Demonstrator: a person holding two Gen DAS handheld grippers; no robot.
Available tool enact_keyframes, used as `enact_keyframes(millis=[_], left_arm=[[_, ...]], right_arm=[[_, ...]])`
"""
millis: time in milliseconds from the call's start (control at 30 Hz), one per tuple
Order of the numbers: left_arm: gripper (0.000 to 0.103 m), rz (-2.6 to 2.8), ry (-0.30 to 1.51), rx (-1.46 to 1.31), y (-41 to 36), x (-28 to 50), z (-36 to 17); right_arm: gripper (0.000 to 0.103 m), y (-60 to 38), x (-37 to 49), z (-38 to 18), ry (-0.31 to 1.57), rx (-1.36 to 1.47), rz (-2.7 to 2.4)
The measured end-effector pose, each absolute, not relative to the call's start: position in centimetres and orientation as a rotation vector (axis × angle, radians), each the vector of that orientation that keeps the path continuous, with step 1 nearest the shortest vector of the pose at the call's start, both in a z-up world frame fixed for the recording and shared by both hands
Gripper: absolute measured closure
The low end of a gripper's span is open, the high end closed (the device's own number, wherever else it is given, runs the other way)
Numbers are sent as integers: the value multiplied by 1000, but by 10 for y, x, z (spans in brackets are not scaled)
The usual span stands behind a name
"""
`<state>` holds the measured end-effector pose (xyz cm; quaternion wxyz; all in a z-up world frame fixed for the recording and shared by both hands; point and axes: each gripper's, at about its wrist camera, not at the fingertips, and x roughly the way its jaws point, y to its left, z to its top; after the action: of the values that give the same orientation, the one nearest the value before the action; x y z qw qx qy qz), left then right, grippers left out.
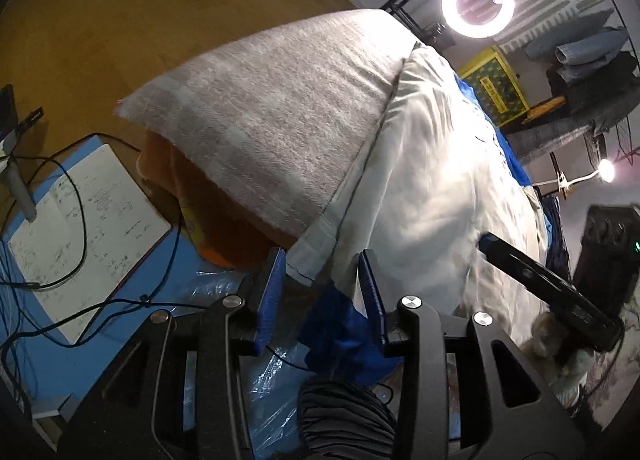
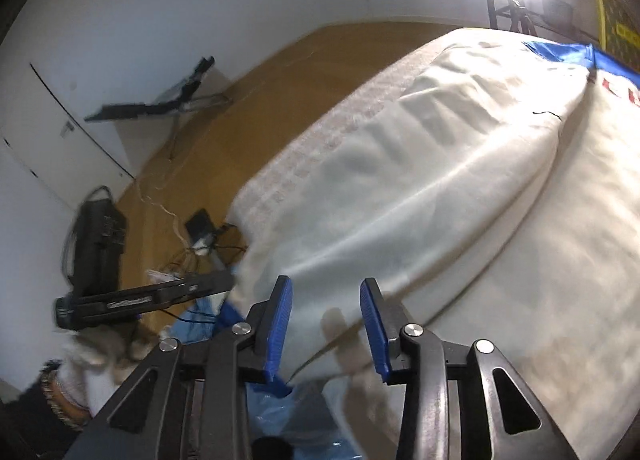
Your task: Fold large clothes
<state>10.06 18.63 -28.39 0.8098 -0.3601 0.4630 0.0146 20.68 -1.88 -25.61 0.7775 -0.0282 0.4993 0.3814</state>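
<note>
The garment [image 1: 432,164], a pale cream piece with blue trim, lay spread over a grey blanket [image 1: 272,132] on the desk, one long lengthwise crease already running through it (a first fold, by the look of it). The left hand-held gripper [image 1: 322,284] stood open around a hem corner, not yet pinching it. The right hand-held gripper [image 2: 326,324] also gaped, with the cloth's near edge between its pads. Most folding seemingly remained.

White garment [image 1: 432,180] with blue trim, grey-checked blanket [image 1: 272,116].
</note>
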Motion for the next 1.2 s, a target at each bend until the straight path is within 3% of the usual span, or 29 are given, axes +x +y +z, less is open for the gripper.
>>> enact_keyframes(millis=[100,233,367,433,533,667,967,1067,1133,1200], left_arm=[[65,74,1028,-650,177,110,-292],[55,95,1061,-557,172,120,-304],[54,37,982,-718,194,111,-302],[42,-11,921,-822,209,106,-302],[39,-119,895,-970,225,111,-316],[38,-178,928,-1111,230,123,-346],[38,-295,975,-1120,209,138,-355],[47,-310,983,-1121,210,128,-345],[57,-315,979,-1097,209,121,-333],[59,-321,945,-1095,207,113,-319]], right_arm=[[68,-16,206,-264,1102,-132,800],[71,-15,200,-275,1113,-198,773],[71,-23,196,-262,1115,-155,798],[71,-29,195,-257,1104,-153,808],[68,-38,196,-255,1115,-129,818],[68,-48,201,-259,1142,-95,814],[68,-57,205,-267,1171,-80,781],[68,-60,208,-268,1174,-62,781],[68,-59,209,-269,1176,-56,786],[68,-57,210,-271,1184,-57,783]])
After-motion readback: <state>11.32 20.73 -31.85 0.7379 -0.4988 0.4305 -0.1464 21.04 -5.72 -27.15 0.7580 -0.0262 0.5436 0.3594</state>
